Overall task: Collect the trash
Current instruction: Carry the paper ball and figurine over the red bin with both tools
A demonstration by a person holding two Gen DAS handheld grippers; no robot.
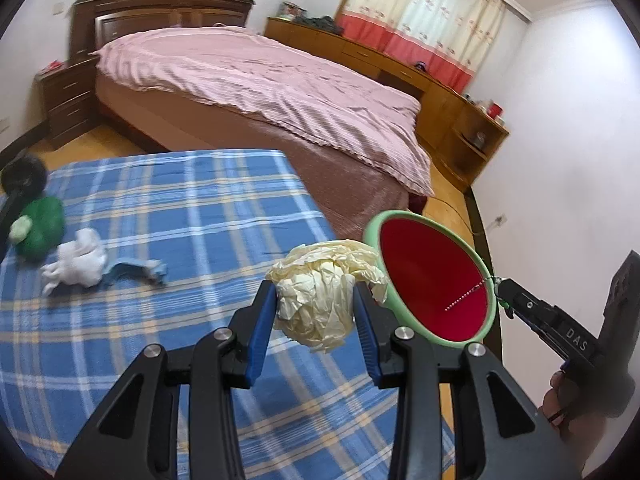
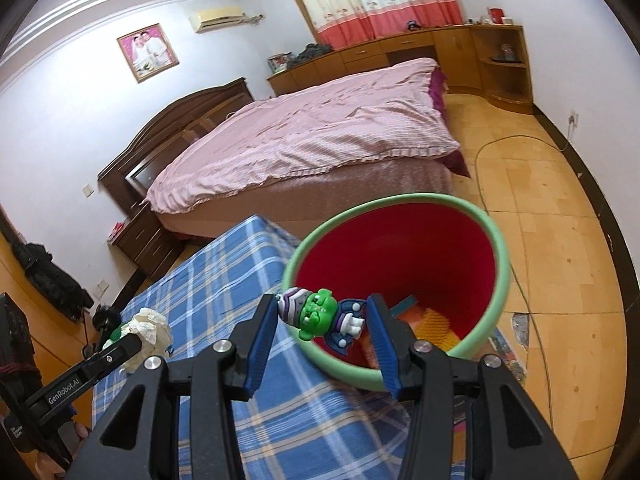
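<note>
Bedroom, blue plaid bench (image 1: 168,208), left gripper (image 1: 316,312) clamping one crumpled paper ball (image 1: 320,300), right gripper (image 2: 324,320) pinching one green figurine (image 2: 320,314) above one red bin (image 2: 500,280), one white wad (image 1: 78,262) on bench.

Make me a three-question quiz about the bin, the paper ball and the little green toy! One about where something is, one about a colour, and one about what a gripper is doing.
1. Where is the green toy figure?
A. lying on the bed
B. between the right gripper's fingers, over the bin's mouth
C. on the floor

2. What colour is the inside of the bin?
A. blue
B. yellow
C. red

3. What is the left gripper doing?
A. clamping the crumpled paper ball
B. hanging open with nothing in it
C. gripping the bin's rim

Answers:
1. B, the right gripper has the toy between its blue pads above the green rim.
2. C, the inside wall is red in both views.
3. A, both pads press on the paper.
</note>
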